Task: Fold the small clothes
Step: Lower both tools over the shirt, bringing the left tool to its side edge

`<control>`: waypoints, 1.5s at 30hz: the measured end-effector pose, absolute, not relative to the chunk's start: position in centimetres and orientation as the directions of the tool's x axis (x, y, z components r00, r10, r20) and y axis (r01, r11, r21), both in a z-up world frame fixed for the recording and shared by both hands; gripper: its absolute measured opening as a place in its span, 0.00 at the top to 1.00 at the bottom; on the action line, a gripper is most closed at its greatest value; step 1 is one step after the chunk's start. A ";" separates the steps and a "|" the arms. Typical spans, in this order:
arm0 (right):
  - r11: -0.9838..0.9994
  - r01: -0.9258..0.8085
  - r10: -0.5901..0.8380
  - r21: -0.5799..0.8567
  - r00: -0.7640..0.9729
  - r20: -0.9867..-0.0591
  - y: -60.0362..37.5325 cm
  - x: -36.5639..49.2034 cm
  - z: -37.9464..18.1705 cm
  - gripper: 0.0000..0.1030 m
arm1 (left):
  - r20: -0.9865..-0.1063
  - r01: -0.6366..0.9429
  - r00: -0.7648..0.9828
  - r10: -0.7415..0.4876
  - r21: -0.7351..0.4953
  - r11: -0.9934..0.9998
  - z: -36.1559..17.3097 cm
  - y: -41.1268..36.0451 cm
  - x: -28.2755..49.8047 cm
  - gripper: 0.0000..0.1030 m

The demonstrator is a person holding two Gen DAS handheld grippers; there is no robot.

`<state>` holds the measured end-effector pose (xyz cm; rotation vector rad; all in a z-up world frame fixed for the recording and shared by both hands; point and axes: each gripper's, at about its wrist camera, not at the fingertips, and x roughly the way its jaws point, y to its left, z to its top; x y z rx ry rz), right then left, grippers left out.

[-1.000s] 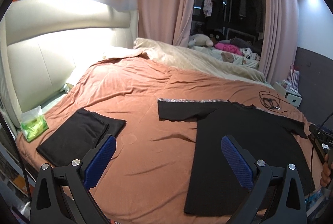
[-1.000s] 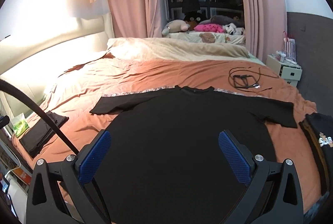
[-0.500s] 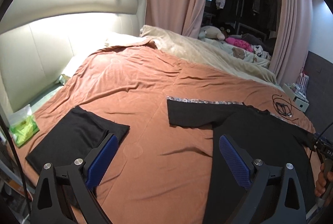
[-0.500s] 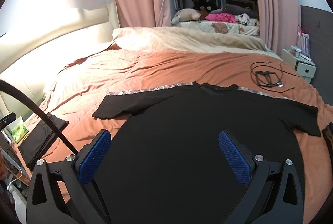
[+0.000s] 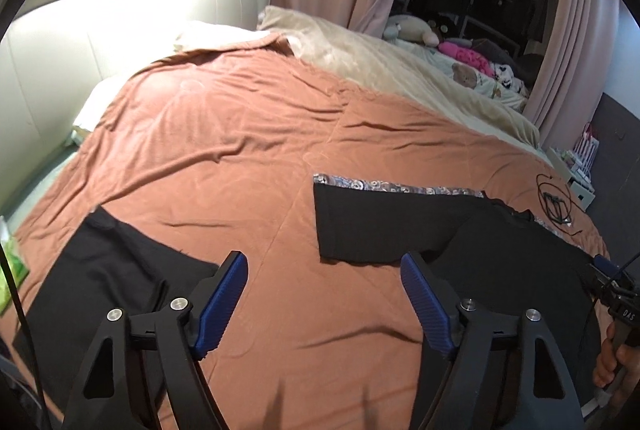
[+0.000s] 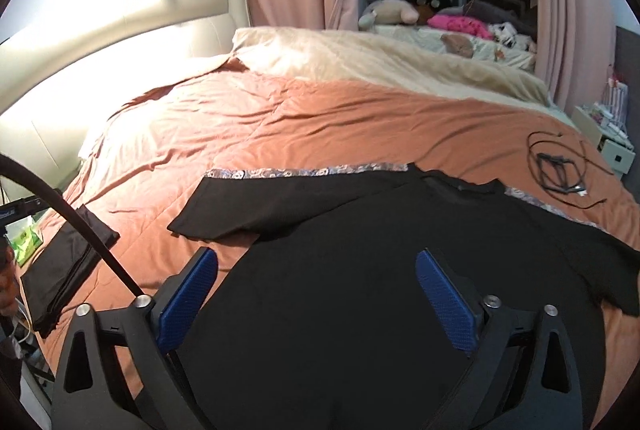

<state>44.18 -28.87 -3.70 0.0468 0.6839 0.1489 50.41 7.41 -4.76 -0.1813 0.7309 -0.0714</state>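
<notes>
A black T-shirt (image 6: 380, 270) lies spread flat on the orange bedcover (image 6: 280, 118), sleeves out to both sides. In the left wrist view its left sleeve (image 5: 380, 226) lies just ahead of my left gripper (image 5: 324, 278), which is open and empty above the bedcover. A folded black garment (image 5: 100, 270) lies at the left; it also shows in the right wrist view (image 6: 64, 266). My right gripper (image 6: 316, 278) is open and empty, hovering over the shirt's body.
A black cable (image 6: 556, 166) lies on the bed beyond the shirt's right shoulder. A beige blanket (image 6: 380, 66) covers the far side. A green tissue pack (image 6: 24, 238) sits at the left edge. A padded headboard (image 5: 100, 42) stands left, a nightstand (image 6: 608, 138) right.
Both grippers have moved forward and lower over the bed. The left view now faces the shirt's left sleeve closer up; the right view sits closer over the shirt's body. Both grippers stay open.
</notes>
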 end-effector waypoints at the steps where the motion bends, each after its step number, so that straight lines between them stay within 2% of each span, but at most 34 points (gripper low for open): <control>1: 0.988 -0.122 0.154 0.095 0.759 -0.632 -28.9 44.9 -3.7 0.08 | -0.662 0.004 0.738 -0.130 -0.189 0.982 -5.0 7.4 51.0 0.23; 2: 0.988 -0.119 0.157 0.102 0.748 -0.644 -29.2 45.9 -4.1 0.10 | -0.669 0.008 0.731 -0.135 -0.189 0.982 -5.3 7.1 52.0 0.23; 4: 0.988 -0.112 0.157 0.110 0.733 -0.662 -29.3 47.9 -4.3 0.20 | -0.683 0.015 0.716 -0.143 -0.190 0.982 -6.0 6.8 53.7 0.25; 8: 0.987 -0.101 0.161 0.126 0.700 -0.696 -30.0 51.8 -5.5 0.29 | -0.708 0.024 0.685 -0.169 -0.209 0.978 -7.6 6.3 56.9 0.30; 13: 0.977 -0.095 0.207 0.191 0.647 -0.734 -30.5 56.3 -7.2 0.46 | -0.735 0.023 0.655 -0.176 -0.213 0.977 -9.8 5.8 60.9 0.31; 28: 0.964 -0.152 0.266 0.219 0.597 -0.757 -29.9 64.6 -12.2 0.69 | -0.812 0.004 0.549 -0.195 -0.231 0.973 -17.2 4.9 71.1 0.43; 31: 0.959 -0.155 0.283 0.238 0.582 -0.762 -30.0 65.4 -13.3 0.69 | -0.824 -0.013 0.533 -0.191 -0.234 0.972 -18.4 5.1 72.3 0.44; 36: 0.954 -0.148 0.296 0.259 0.569 -0.767 -30.0 67.1 -14.8 0.78 | -0.851 -0.029 0.491 -0.188 -0.231 0.972 -20.7 4.8 73.7 0.53; 39: 0.947 -0.136 0.317 0.292 0.562 -0.764 -30.3 67.7 -15.2 0.82 | -0.865 -0.027 0.475 -0.162 -0.199 0.980 -21.6 4.3 74.2 0.64; 40: 0.944 -0.129 0.322 0.304 0.560 -0.763 -30.5 67.9 -15.3 0.83 | -0.863 -0.022 0.483 -0.147 -0.180 0.983 -21.4 4.1 74.2 0.71; 41: 0.942 -0.125 0.327 0.312 0.558 -0.763 -30.5 68.0 -15.3 0.83 | -0.863 -0.018 0.484 -0.145 -0.175 0.984 -21.2 4.0 74.2 0.89; 42: 0.938 -0.123 0.335 0.323 0.556 -0.761 -30.6 68.1 -15.4 0.83 | -0.861 -0.012 0.482 -0.164 -0.193 0.981 -20.9 4.0 74.3 0.93; 45: 0.932 -0.118 0.348 0.343 0.555 -0.756 -30.7 68.2 -15.4 0.83 | -0.850 -0.003 0.502 -0.161 -0.188 0.982 -19.4 3.7 74.6 0.94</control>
